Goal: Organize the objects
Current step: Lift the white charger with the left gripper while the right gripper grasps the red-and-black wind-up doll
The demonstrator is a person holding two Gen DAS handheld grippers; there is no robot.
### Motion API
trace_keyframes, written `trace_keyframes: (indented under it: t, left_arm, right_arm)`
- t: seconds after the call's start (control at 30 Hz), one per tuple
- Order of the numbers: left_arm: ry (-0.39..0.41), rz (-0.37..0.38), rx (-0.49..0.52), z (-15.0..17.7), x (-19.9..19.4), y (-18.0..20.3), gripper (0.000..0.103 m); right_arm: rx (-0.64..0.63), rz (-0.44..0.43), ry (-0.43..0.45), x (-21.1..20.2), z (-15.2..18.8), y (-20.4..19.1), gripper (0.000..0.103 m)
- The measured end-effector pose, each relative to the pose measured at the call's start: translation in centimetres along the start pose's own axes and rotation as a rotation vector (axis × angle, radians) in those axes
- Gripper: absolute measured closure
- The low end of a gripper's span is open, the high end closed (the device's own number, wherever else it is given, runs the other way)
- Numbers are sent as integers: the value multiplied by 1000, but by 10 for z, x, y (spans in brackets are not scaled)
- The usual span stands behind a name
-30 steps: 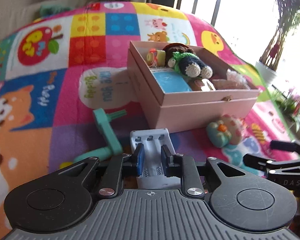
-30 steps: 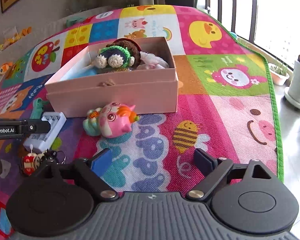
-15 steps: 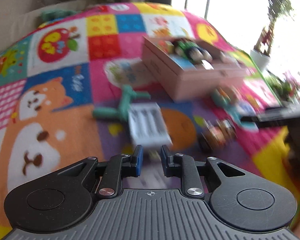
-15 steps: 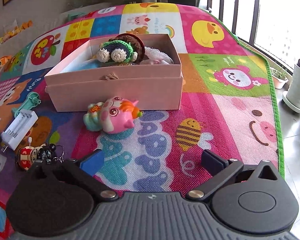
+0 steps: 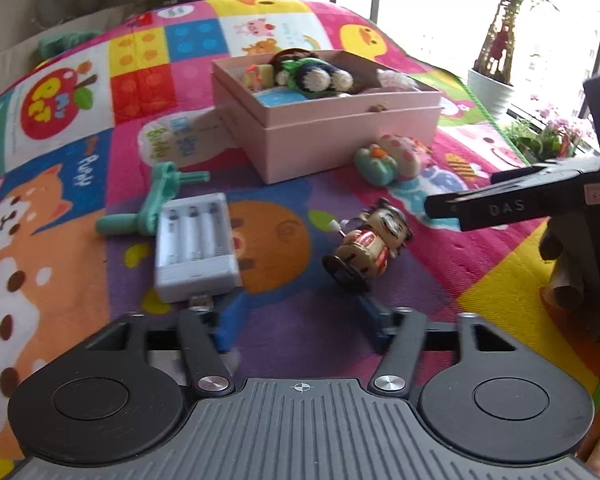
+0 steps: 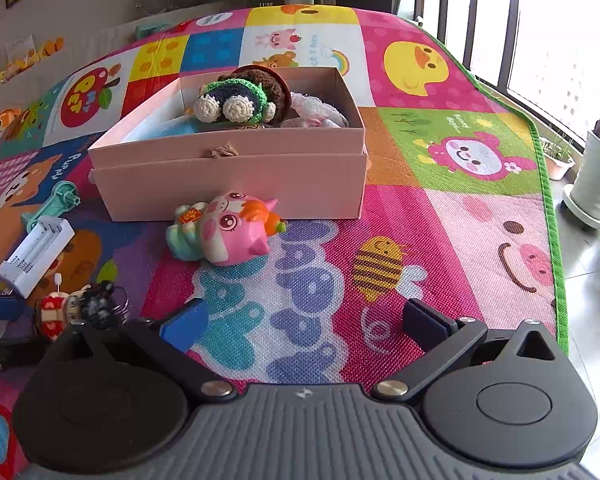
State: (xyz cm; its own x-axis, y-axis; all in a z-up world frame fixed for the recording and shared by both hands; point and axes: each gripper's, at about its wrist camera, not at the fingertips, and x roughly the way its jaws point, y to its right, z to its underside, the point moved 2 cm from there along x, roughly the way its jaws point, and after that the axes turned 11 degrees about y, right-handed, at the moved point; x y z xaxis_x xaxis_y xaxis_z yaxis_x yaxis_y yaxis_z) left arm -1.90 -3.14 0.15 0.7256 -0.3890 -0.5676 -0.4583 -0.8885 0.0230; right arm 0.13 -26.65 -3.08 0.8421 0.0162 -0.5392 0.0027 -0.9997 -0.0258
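Observation:
A pink box [image 5: 340,136] [image 6: 236,176] sits on the play mat and holds a crocheted toy [image 6: 232,100] and other small items. A white battery charger [image 5: 196,246] [image 6: 34,256] lies on the mat just ahead of my left gripper [image 5: 300,326], which is open and empty. A small wind-up doll [image 5: 370,242] [image 6: 76,308] lies ahead of its right finger. A pink squishy toy [image 6: 228,230] [image 5: 392,158] lies in front of the box. My right gripper [image 6: 304,320] is open and empty, on the near side of the squishy toy.
A teal plastic handle toy [image 5: 156,204] lies left of the charger. The mat's green edge [image 6: 548,216] borders tiled floor with a white plant pot [image 6: 596,180] at the right. The right gripper's body [image 5: 540,200] shows in the left wrist view.
My left gripper let go of the battery charger, pulled back and opened. The charger now lies on the mat. My right gripper stayed open and shifted slightly.

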Motion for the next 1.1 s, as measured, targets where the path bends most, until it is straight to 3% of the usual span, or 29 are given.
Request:
trace_keyframes:
  t: [0.03, 0.1, 0.2, 0.3, 0.47, 0.53, 0.67, 0.77, 0.87, 1.0, 1.1]
  left_arm:
    - [-1, 9, 6, 1, 2, 4, 13]
    - [2, 2, 25, 2, 7, 13, 6]
    - [26, -27, 14, 2, 9, 16, 8]
    - [51, -41, -15, -3, -4, 13, 19]
    - [165, -134, -9, -18, -32, -11, 18]
    - [144, -185, -47, -22, -22, -27, 18]
    - [75, -206, -98, -22, 10, -48, 18]
    - [39, -238, -130, -19, 26, -58, 24]
    - [62, -230, -137, -17, 22, -60, 49]
    - [42, -168, -149, -7, 4, -58, 50]
    - [37, -156, -113, 3, -11, -50, 50]
  right_arm:
    - [1, -1, 0, 0, 0, 0, 0]
    - [2, -2, 1, 0, 0, 0, 0]
    - [6, -3, 2, -1, 0, 1, 0]
    - [5, -4, 2, -1, 0, 1, 0]
    - [8, -5, 3, -1, 0, 1, 0]
    - [14, -8, 5, -1, -1, 2, 0]
    - [18, -10, 7, -2, 0, 3, 0]
    - [18, -10, 8, -2, 0, 3, 0]
    - [25, -20, 8, -2, -1, 4, 0]
    - [43, -84, 28, -10, -3, 4, 0]
    - [17, -236, 40, -27, -4, -13, 0]
